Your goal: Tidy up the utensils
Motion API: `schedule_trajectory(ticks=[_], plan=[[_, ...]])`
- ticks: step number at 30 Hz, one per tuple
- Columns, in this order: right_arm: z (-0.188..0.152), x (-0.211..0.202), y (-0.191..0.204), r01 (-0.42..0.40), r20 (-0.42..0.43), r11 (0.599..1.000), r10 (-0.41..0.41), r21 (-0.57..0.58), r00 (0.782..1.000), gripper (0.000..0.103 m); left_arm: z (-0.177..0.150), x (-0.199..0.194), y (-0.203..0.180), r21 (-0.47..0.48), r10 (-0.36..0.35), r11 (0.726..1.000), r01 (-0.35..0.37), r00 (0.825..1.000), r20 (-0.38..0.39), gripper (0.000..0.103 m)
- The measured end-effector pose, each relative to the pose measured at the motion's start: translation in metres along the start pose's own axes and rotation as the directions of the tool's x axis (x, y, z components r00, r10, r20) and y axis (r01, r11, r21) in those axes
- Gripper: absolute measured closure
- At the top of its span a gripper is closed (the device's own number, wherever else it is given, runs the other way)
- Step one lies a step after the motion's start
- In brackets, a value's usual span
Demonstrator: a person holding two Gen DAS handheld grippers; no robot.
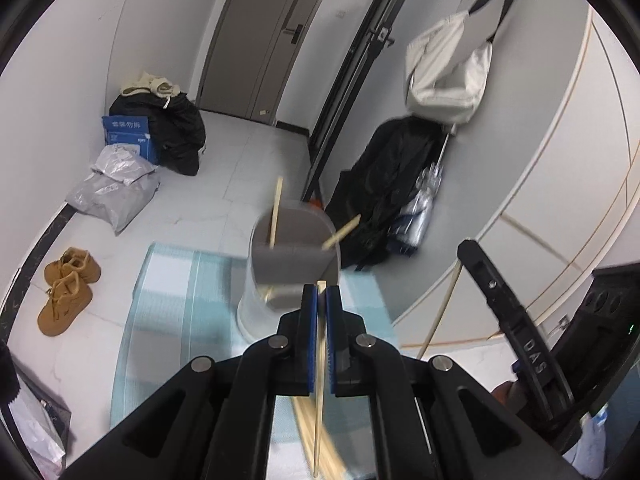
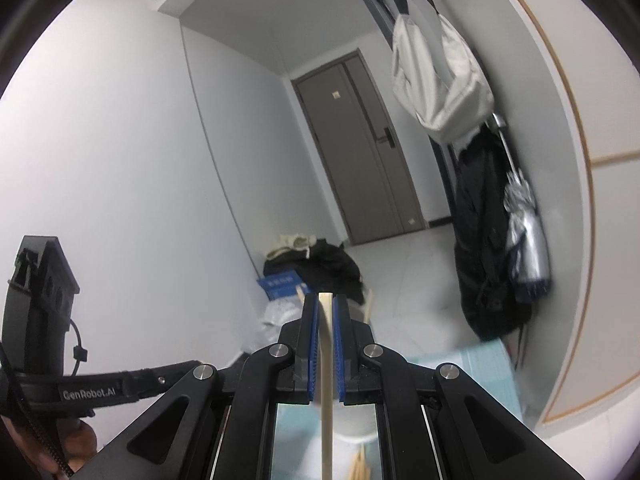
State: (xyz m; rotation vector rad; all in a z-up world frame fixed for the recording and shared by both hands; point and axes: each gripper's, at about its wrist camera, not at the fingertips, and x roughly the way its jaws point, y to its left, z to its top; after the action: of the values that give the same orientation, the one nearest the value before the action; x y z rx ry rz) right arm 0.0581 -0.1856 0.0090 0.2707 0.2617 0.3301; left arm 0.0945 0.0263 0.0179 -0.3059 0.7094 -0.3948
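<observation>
A translucent utensil holder (image 1: 290,268) with a grey divider stands on a blue checked cloth (image 1: 176,304). Two wooden chopsticks (image 1: 276,212) lean inside it. My left gripper (image 1: 321,292) is shut on a wooden chopstick (image 1: 319,392), just in front of the holder. More chopsticks (image 1: 316,444) lie under it. My right gripper (image 2: 326,304) is shut on another wooden chopstick (image 2: 326,396), held up above the holder (image 2: 356,420), which is mostly hidden under the jaws. The right gripper's body (image 1: 516,332) shows at the right of the left wrist view.
Black bags (image 1: 176,132), a blue box (image 1: 128,136) and grey parcels (image 1: 112,192) lie by the far wall. Brown shoes (image 1: 66,288) sit on the floor at left. A black coat (image 1: 384,188), umbrella (image 2: 526,240) and white bag (image 1: 448,76) hang at right.
</observation>
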Motion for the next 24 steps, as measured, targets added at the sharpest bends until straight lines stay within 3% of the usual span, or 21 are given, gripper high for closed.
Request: schedule_trajectory(ticks=[8,13,20,24], plan=[[0.066,0.031,0.007,-0.036,0.097,0.999,0.039,-0.028,0.995,0.097,0.076,-0.001,-0.014,0.036,-0.003,0.999,-0.002,0.991,0.131,0.103],[0.098,0.058,0.006,-0.041,0.155,0.998,0.048,-0.048,0.987,0.097,0.105,0.01,-0.016,0.05,-0.002,0.999,-0.009,0.978,0.207,0.103],[0.116,0.114,-0.016,-0.007,0.188,1.0,0.002,0.025,0.982,0.097,0.125,0.041,-0.006,0.059,0.009,0.998,-0.025,0.967,0.254,0.103],[0.109,0.146,-0.03,0.038,0.184,0.997,-0.05,0.071,0.982,0.097,0.126,0.055,0.002,0.069,0.014,0.997,-0.035,0.959,0.283,0.103]])
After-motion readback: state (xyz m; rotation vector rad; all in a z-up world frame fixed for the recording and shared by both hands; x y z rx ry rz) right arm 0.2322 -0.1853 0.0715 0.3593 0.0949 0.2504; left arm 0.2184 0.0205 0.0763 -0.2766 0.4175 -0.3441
